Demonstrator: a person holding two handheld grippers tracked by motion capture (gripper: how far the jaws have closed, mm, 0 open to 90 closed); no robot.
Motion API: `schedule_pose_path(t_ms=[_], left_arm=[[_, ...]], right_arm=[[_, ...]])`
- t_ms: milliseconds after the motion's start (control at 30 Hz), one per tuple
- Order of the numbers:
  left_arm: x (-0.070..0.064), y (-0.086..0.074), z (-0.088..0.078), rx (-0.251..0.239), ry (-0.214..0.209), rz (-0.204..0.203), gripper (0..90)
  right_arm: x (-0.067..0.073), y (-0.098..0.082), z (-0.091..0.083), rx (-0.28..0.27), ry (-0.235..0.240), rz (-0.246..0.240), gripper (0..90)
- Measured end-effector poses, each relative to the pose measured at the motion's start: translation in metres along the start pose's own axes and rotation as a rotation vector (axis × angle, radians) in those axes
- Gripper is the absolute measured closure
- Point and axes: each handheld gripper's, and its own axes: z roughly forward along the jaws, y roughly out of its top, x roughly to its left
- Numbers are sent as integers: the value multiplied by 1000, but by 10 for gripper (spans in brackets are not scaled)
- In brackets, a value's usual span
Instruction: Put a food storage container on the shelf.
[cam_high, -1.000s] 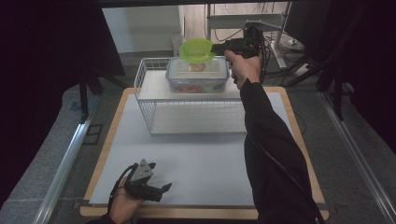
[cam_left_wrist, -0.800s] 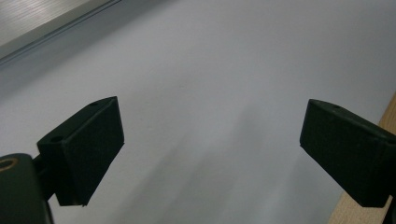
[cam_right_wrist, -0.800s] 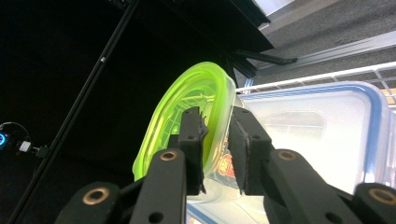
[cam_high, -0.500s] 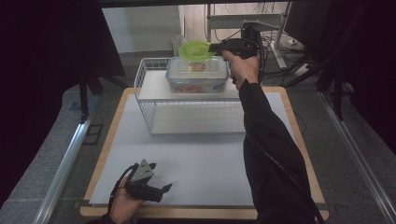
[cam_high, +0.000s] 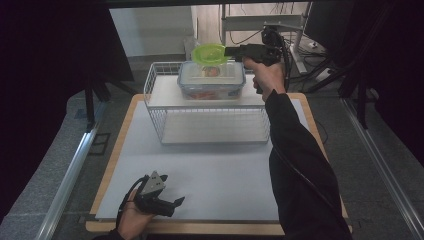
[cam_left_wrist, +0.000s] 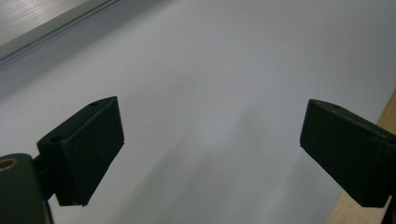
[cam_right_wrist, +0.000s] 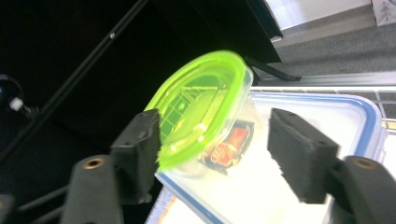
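A small clear tub with a lime-green lid sits tilted on top of a larger clear box with a blue-rimmed lid. That box stands on a white wire rack at the back of the table. My right gripper reaches in from the right at the tub's height. Its jaws have just been opening and now stand open around the tub: the left pad is at the lid's edge and the right pad is well clear. My left gripper rests open on the white mat, holding nothing.
A white mat covers a wooden board on the table. Dark stands and a metal frame with cables lie behind the rack. Metal rails run along both sides of the table.
The right hand has edged slightly left at the green-lidded tub. The left hand has kept still.
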Motion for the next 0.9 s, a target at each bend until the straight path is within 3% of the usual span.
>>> schedule_pose_path(t_ms=[200, 333, 433, 900], left_arm=[[0, 0, 0, 1, 2, 3, 59], [-1, 1, 0, -3, 5, 6, 59], [-1, 1, 0, -4, 6, 4, 59], [2, 1, -2, -39, -26, -39, 46]], right_arm=[[4, -13, -6, 24, 56, -90, 257], [8, -23, -12, 22, 56, -150, 236], [10, -32, -17, 24, 26, -226, 216], [4, -72, -40, 45, 0, -313, 187]])
